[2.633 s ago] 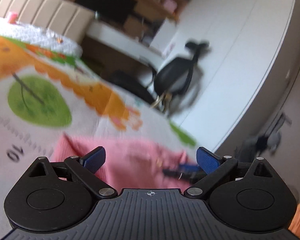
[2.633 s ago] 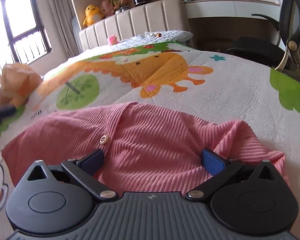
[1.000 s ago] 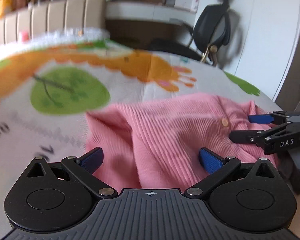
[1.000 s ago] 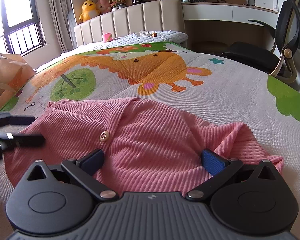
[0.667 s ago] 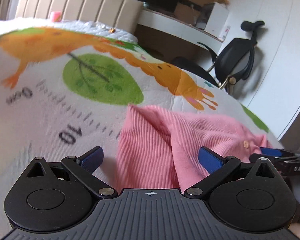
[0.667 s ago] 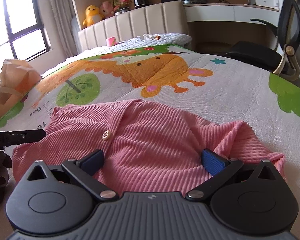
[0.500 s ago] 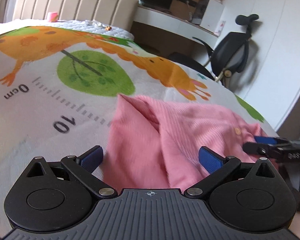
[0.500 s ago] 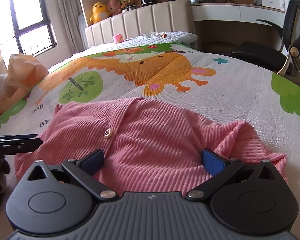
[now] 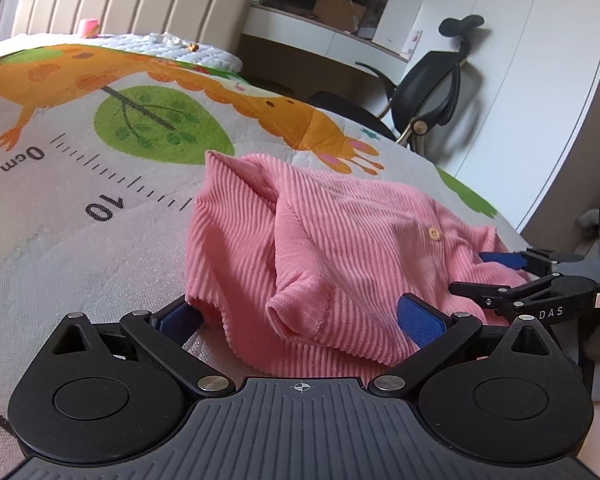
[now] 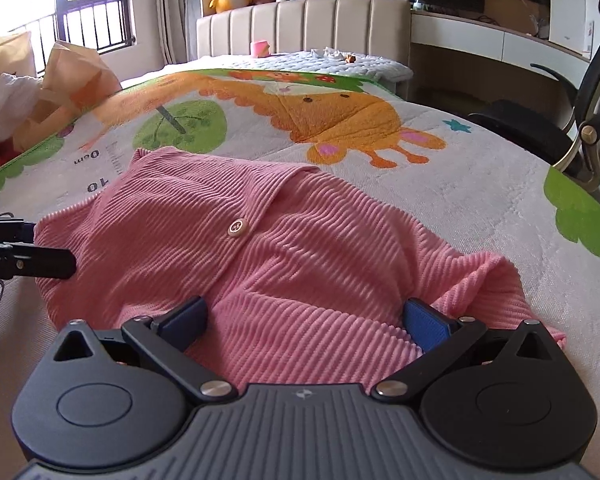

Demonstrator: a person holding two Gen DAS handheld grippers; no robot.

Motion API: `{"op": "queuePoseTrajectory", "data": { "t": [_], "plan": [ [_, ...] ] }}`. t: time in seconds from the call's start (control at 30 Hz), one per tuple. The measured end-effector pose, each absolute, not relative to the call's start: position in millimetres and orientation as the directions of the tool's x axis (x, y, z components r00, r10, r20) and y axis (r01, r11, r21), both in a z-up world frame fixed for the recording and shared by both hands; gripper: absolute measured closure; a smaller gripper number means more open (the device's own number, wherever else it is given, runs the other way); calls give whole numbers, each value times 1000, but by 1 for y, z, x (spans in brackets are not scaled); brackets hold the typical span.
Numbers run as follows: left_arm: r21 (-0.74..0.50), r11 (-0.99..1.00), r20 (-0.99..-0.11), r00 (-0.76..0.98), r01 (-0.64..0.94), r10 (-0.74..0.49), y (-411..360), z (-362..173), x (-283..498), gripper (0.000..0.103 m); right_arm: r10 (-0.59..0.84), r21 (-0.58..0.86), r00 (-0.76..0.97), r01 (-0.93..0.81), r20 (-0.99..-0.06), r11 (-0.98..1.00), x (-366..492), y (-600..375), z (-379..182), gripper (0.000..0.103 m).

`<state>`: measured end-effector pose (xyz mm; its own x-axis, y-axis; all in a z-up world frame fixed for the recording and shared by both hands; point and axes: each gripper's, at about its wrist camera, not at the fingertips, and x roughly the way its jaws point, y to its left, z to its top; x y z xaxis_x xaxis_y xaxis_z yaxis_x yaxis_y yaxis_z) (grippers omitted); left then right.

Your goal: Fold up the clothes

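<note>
A pink ribbed garment (image 9: 340,248) with a pale button (image 9: 433,233) lies crumpled on the cartoon-print bed cover (image 9: 80,168). My left gripper (image 9: 300,316) is open, its blue pads on either side of the garment's near left edge with a sleeve cuff (image 9: 296,316) between them. My right gripper (image 10: 306,320) is open over the garment (image 10: 260,240), its pads resting on the fabric near the front edge. In the left wrist view the right gripper (image 9: 496,276) shows at the far right; in the right wrist view the left gripper's finger (image 10: 32,258) shows at the left.
A padded headboard (image 10: 308,24) with plush toys above it stands at the far end. A black office chair (image 9: 432,92) and a white desk (image 10: 500,46) stand to the right of the bed. Paper bags and clothes (image 10: 40,84) sit at the bed's left side.
My left gripper has swung round from facing the chair and settled low at the garment's left edge, closer to it. My right gripper has stayed almost still over the garment.
</note>
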<state>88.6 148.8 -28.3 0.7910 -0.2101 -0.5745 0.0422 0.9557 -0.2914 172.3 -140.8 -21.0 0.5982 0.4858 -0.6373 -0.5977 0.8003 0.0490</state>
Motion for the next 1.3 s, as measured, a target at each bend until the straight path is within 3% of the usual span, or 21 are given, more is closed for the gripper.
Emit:
{"op": "queuePoseTrajectory", "data": {
  "t": [0.3,0.4,0.53,0.6,0.77,0.9,1.1,1.3],
  "plan": [
    [-290,957,-597,779,12,-191,141,-28,79,0,540,21,498,-722,-679,692,196,-138,-18,0],
    [-293,954,-624,745,58,-237,131,-23,73,0,511,-36,513,-730,-690,683,196,-132,-12,0],
    [-412,900,-626,673,144,-394,130,-7,68,0,440,-207,659,-668,-610,715,164,-127,7,0],
    [-418,891,-573,710,177,-410,135,12,66,0,432,-241,715,-631,-550,737,143,-130,16,0],
    [-410,866,-403,795,285,-452,143,56,68,0,492,-106,651,-658,-579,746,131,-131,6,0],
    [-467,819,-399,747,333,-532,146,24,109,0,454,-101,643,-637,-617,764,135,-122,-18,0],
    [-620,753,-387,747,222,-540,173,-37,136,0,482,-17,598,-639,-640,769,144,-130,-20,0],
    [-653,726,-360,753,218,-551,179,-43,138,0,488,-10,602,-636,-632,772,147,-128,-23,0]
  ]
}}
